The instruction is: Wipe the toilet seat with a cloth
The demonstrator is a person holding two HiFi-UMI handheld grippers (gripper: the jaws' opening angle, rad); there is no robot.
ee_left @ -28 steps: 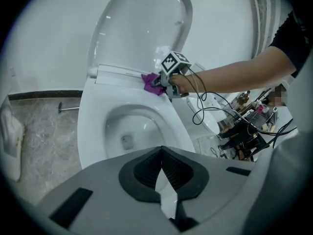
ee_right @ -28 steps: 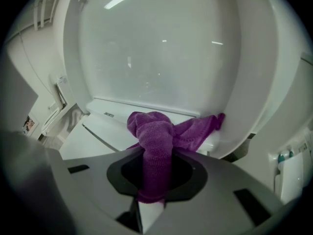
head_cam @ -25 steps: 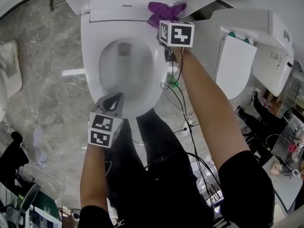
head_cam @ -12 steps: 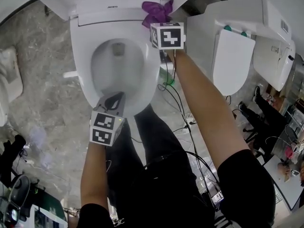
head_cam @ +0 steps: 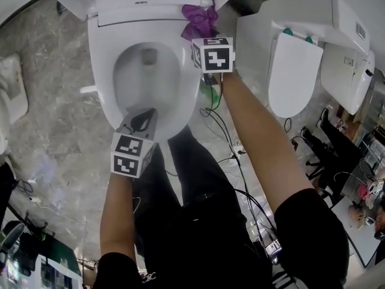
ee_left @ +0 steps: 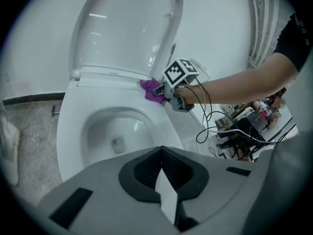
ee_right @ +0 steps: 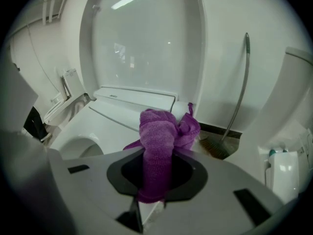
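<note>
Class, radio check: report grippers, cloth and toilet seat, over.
Right gripper shut on purple cloth, at rear right of toilet seat. Left gripper shut, empty, over seat front. Nothing in the way.

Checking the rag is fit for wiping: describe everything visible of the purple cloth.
The purple cloth looks like fluffy microfibre, bunched into a wad with loose folds. The right gripper is shut on it, most of it sticking out past the jaws. It sits at the rear corner of the toilet seat, apparently touching it.
</note>
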